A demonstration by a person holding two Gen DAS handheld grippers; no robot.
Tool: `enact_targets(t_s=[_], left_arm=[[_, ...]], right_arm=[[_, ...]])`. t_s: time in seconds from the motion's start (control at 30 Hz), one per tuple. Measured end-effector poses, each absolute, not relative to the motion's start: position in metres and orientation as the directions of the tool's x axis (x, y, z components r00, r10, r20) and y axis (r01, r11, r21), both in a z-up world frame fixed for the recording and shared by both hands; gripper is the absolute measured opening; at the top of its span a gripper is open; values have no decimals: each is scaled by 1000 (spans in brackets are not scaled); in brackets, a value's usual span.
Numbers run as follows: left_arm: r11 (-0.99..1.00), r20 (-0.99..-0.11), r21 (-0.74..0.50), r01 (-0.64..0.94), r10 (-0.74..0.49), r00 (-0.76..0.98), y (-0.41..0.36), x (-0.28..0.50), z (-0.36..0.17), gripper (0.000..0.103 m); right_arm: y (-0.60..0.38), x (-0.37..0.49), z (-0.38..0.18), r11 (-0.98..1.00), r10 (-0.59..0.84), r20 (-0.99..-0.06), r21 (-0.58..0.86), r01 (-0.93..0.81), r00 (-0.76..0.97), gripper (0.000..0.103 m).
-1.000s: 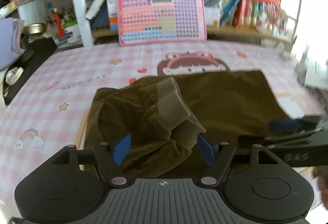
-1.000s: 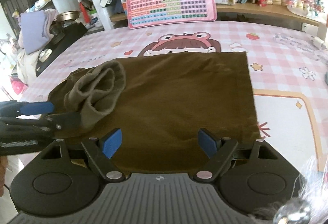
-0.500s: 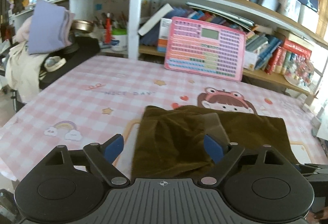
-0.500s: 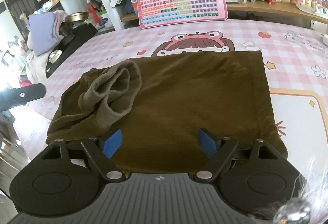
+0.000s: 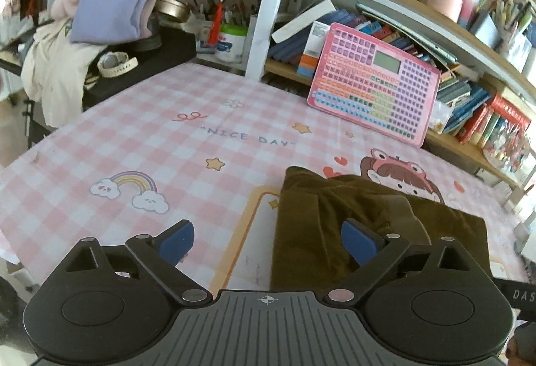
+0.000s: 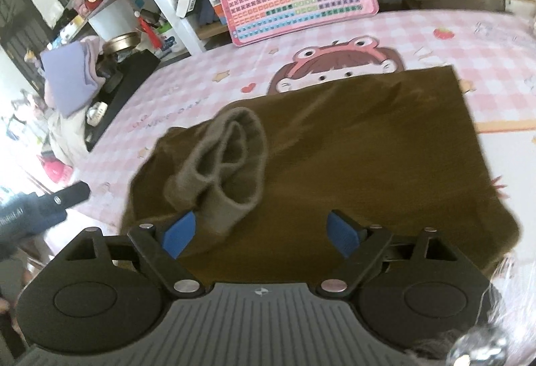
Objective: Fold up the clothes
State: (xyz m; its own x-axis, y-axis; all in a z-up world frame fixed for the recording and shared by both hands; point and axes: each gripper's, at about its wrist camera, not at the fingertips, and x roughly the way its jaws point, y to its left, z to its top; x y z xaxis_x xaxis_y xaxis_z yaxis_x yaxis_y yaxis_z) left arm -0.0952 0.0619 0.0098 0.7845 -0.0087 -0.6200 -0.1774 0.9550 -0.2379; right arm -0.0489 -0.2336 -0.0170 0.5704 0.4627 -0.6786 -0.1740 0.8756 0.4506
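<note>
A dark olive-brown garment [image 6: 368, 145] lies folded flat on the pink checked tablecloth [image 5: 140, 145]. Its lighter ribbed cuff [image 6: 224, 161] lies bunched on the garment's left part. The garment also shows in the left wrist view [image 5: 321, 218]. My right gripper [image 6: 261, 233] is open and empty, just above the garment's near edge, its left pad by the cuff. My left gripper [image 5: 268, 240] is open and empty, held back off the garment's left edge. It also shows in the right wrist view [image 6: 43, 208], out past the table's left side.
A pink toy keyboard tablet [image 5: 375, 88] leans against bookshelves [image 5: 469, 41] at the table's far side. A black side stand [image 5: 144, 64] with a lilac cloth [image 5: 107, 11], white clothes and a bowl is at the far left. Pen pots [image 5: 227, 38] stand beside it.
My left gripper has drawn back and left, away from the cuff, and now looks at bare tablecloth. My right gripper has moved closer over the garment, near the cuff.
</note>
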Motion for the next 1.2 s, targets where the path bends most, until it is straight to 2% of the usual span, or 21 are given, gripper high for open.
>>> enact_targets(t_s=[0.23, 0.33, 0.37, 0.4, 0.43, 0.47, 0.5, 0.53, 0.6, 0.63, 0.67, 0.73, 0.77, 0.83, 0.9, 0.97, 1.13, 1.2], left_arm=[[939, -637, -299, -169, -64, 768, 85, -90, 3, 97], [940, -645, -304, -154, -85, 760, 90, -89, 1, 97], [941, -645, -305, -149, -88, 759, 92, -88, 1, 97], [941, -646, -305, -145, -92, 758, 94, -88, 1, 97], [940, -645, -307, -146, -93, 759, 97, -88, 1, 97], [939, -644, -309, -147, -93, 759, 100, -87, 2, 97], [939, -643, -312, -148, -94, 760, 102, -86, 2, 97], [938, -642, -314, -149, -94, 760, 105, -86, 2, 97], [936, -640, -317, -150, -95, 763, 109, -84, 2, 97], [936, -638, -319, -150, -95, 764, 111, -83, 3, 97], [935, -637, -321, -152, -94, 765, 113, -83, 3, 97], [929, -642, -334, -160, -100, 760, 116, -80, 1, 97], [927, -648, -339, -160, -107, 754, 116, -78, 0, 97], [928, -650, -339, -154, -113, 751, 116, -76, -1, 97], [927, -653, -343, -151, -120, 748, 115, -74, -2, 97], [928, -658, -345, -140, -132, 742, 112, -70, -3, 97], [925, -650, -366, -105, -173, 740, 104, -64, -5, 97], [915, -648, -391, -95, -201, 734, 103, -61, -7, 97]], right_arm=[[-221, -15, -32, 773, 524, -682, 632, 51, 510, 88], [-210, 5, -38, 782, 498, -717, 614, 105, 488, 87], [-207, 10, -39, 784, 497, -723, 611, 110, 480, 82], [-205, 13, -39, 778, 509, -718, 620, 104, 475, 57], [-203, 15, -38, 772, 521, -713, 628, 98, 470, 45], [-200, 17, -37, 759, 544, -703, 645, 90, 458, 23], [-201, 15, -33, 719, 590, -670, 690, 84, 452, 21], [-204, 12, -28, 658, 645, -615, 749, 79, 454, 20], [-218, 1, -27, 458, 757, -436, 885, 80, 486, 19], [-227, -5, -32, 404, 756, -395, 909, 103, 521, 19], [-233, -8, -40, 415, 725, -427, 897, 151, 541, 19], [-240, -8, -63, 497, 641, -560, 824, 272, 525, 19], [-242, -8, -72, 526, 612, -598, 796, 299, 517, 20], [-243, -9, -76, 542, 600, -599, 792, 282, 530, 25], [-235, -8, -67, 599, 590, -614, 768, 227, 525, 39], [-229, -10, -55, 672, 557, -646, 720, 173, 523, 42], [-220, -23, -25, 811, 480, -676, 585, 11, 559, 42], [-216, -28, -27, 837, 479, -687, 546, -47, 547, 37]])
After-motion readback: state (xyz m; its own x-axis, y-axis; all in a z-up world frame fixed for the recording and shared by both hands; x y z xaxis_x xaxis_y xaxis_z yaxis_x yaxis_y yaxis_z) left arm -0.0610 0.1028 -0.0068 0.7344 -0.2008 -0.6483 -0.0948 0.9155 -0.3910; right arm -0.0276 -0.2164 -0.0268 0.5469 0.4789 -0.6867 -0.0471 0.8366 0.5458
